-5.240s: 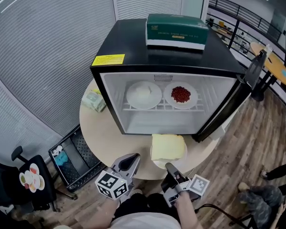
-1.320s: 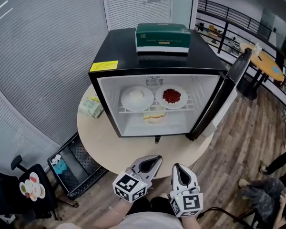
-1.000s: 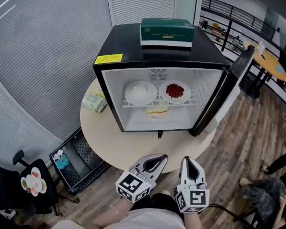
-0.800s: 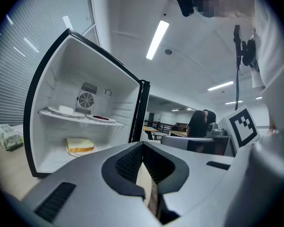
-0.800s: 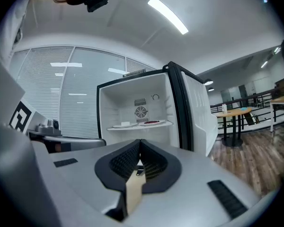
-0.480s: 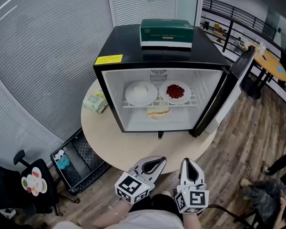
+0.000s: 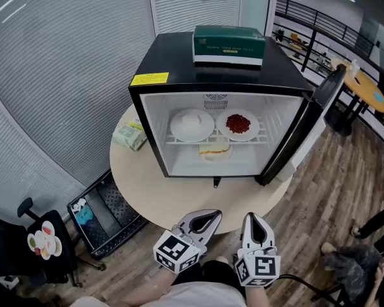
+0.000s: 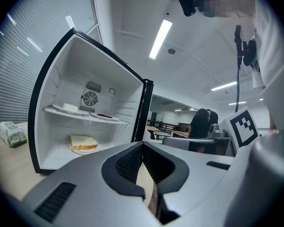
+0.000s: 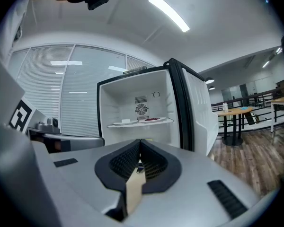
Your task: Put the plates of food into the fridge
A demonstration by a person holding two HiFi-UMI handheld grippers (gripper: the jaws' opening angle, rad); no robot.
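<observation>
The small black fridge (image 7: 217, 69) stands open on a round table (image 7: 179, 194), its door (image 7: 307, 123) swung out to the right. On its wire shelf sit a plate with a white bun (image 7: 192, 124) and a plate of red food (image 7: 241, 124). Below them, on the fridge floor, lies a plate with a sandwich (image 7: 214, 150), also seen in the left gripper view as the sandwich plate (image 8: 83, 143). Both grippers hang close to my body, in front of the table's near edge. The left gripper (image 7: 208, 218) and the right gripper (image 7: 255, 220) are shut and hold nothing.
A green box (image 7: 228, 45) lies on top of the fridge. A wrapped packet (image 7: 130, 135) rests on the table to the fridge's left. A black crate (image 7: 105, 213) stands on the wooden floor at the left, beside a chair (image 7: 32, 238). A railing and a round table (image 7: 365, 88) are at the right.
The sandwich plate, on the table in front of the fridge in the earliest frame, now lies inside on the fridge floor. Both grippers have drawn back to my body; over the last second, hardly any movement.
</observation>
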